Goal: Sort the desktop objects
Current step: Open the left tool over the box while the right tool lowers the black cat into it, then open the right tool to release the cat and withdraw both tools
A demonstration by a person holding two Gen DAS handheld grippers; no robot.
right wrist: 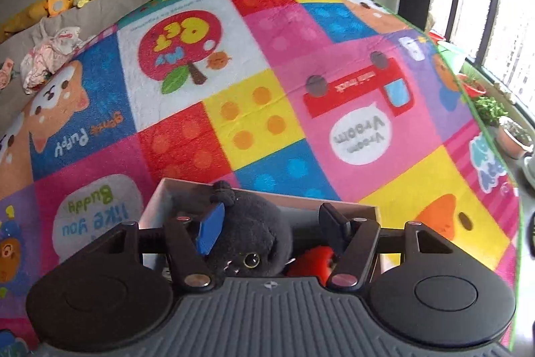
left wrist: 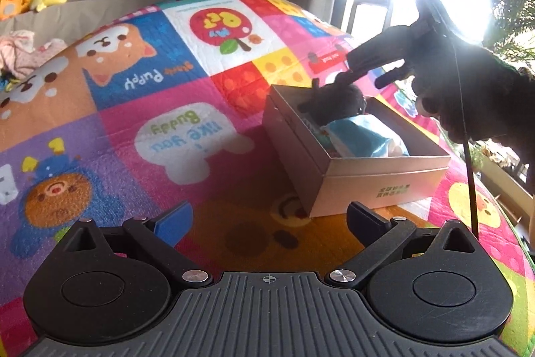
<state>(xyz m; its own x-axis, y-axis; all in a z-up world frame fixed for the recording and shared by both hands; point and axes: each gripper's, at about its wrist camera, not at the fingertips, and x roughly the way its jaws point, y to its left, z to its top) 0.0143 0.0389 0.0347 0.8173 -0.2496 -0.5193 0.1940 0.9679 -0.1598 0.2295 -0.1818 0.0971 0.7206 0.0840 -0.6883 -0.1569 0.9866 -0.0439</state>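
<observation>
Mat (right wrist: pixel 254 109) print, seen upside down: "I like you Buddy", "Vroom Vroom", "Puppy". Box (left wrist: pixel 378 176) side carries green characters, unreadable. Black plush (right wrist: pixel 247 233) lies in the box's far end, eye toward the right wrist camera; blue pack (left wrist: pixel 364 136) beside it. Right gripper (right wrist: pixel 271 223) spread wide, straddling the plush. Left gripper (left wrist: pixel 267 216) released, over bare mat beside the box.
</observation>
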